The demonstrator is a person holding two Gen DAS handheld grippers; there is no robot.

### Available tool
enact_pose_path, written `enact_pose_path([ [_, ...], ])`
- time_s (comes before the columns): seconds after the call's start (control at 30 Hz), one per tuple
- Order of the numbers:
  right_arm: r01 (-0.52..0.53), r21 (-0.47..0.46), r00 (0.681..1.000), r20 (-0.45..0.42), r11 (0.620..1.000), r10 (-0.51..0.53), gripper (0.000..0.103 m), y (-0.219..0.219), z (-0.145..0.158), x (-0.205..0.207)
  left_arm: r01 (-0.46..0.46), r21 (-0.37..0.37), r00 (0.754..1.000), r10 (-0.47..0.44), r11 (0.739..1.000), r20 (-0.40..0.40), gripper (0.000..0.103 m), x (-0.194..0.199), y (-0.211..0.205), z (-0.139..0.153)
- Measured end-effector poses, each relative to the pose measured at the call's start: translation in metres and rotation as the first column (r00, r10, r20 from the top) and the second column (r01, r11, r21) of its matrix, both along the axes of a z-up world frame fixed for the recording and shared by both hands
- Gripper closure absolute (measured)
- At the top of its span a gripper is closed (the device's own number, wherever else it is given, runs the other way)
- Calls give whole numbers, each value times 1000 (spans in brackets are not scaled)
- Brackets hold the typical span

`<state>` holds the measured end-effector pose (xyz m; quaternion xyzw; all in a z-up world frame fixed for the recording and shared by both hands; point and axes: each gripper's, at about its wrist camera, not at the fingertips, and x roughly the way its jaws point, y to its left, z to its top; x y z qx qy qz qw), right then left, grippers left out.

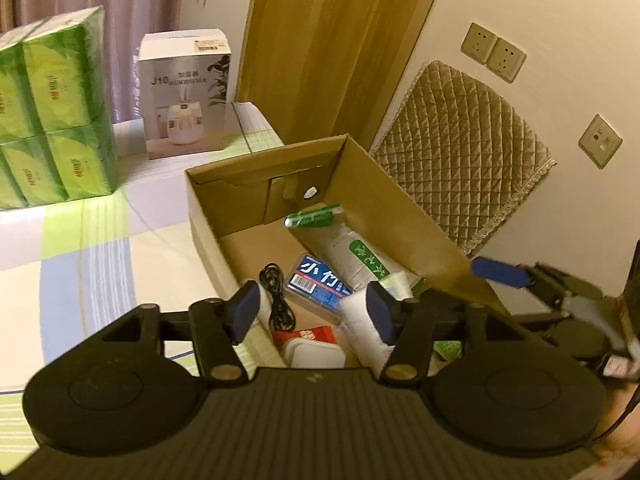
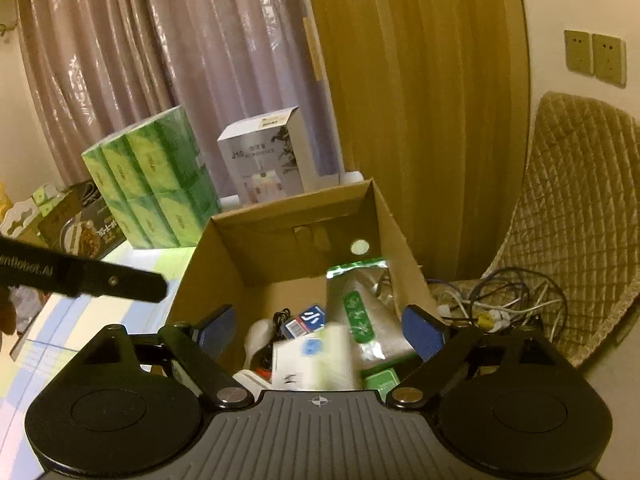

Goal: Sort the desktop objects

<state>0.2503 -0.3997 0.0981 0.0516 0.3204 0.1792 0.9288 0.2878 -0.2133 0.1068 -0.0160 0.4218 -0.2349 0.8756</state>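
Sitting at the far left of the striped, pale green-and-blue cloth surface (image 1: 100, 248) is a shrink-wrapped block of green tissue packs (image 1: 52, 116), stacked two high. Just to its right a white humidifier carton (image 1: 186, 96) printed "J10" is standing upright, apart from the tissue block. Behind both, mauve curtains (image 2: 132, 60) are hanging; further right, an ochre curtain (image 1: 332, 40).

Lying open at centre is a brown corrugated cardboard box (image 1: 400, 204), with a round hole in its far wall. Resting inside it:
- a coiled black cable (image 1: 276, 296), toward the left
- a blue-and-white barcoded flat pack (image 1: 318, 282), just beside the cable
- a long silvery pouch with a green label (image 1: 352, 248), leaning along the right wall
- a red-and-white pack (image 1: 308, 336) and a white lidded container (image 1: 316, 354), nearest the camera

The left gripper (image 1: 314, 310) is hovering over the box's near end, its blue-padded fingers (image 1: 245, 310) standing apart with nothing between them. A white roll-like item is showing just behind the right-hand pad; whether they are touching, cannot tell.

The right gripper (image 2: 324, 332) is hanging over the same box, jaws wide apart, gripping nothing. A blurred white-and-pale-green packet (image 2: 316, 358) is showing in the gap between the pads, clear of both; whether it is resting or in the air, cannot tell.

Leaning against the cream wall at right is a quilted tan cushion (image 1: 464, 160), with beige wall sockets (image 1: 494, 52) above it. A tangle of cables (image 2: 500, 300) is lying on the floor beside the box in the right wrist view.
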Motion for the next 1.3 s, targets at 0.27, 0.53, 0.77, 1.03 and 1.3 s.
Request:
enact_pose_path([
  [0.27,41,-35,999,-24,999,-41,5,-15,12,-34,-73,18,996,72,997,44,14,-39,21,0],
  [0.53,37,-68,999,-26,997,-39,2,-18,38,-87,-139,50,986,134,989,96,1,-102,26,10],
  [0.77,10,-82,1000,-9,997,-11,2,-14,56,-142,-228,85,966,215,970,144,1,-163,24,22],
  [1.03,0,-48,1000,14,999,1,2,-13,71,-203,-240,50,962,230,969,150,1,-227,19,27],
  [1.3,-26,-53,996,78,998,30,2,-5,91,-259,-258,28,951,249,966,181,1,-276,21,37],
])
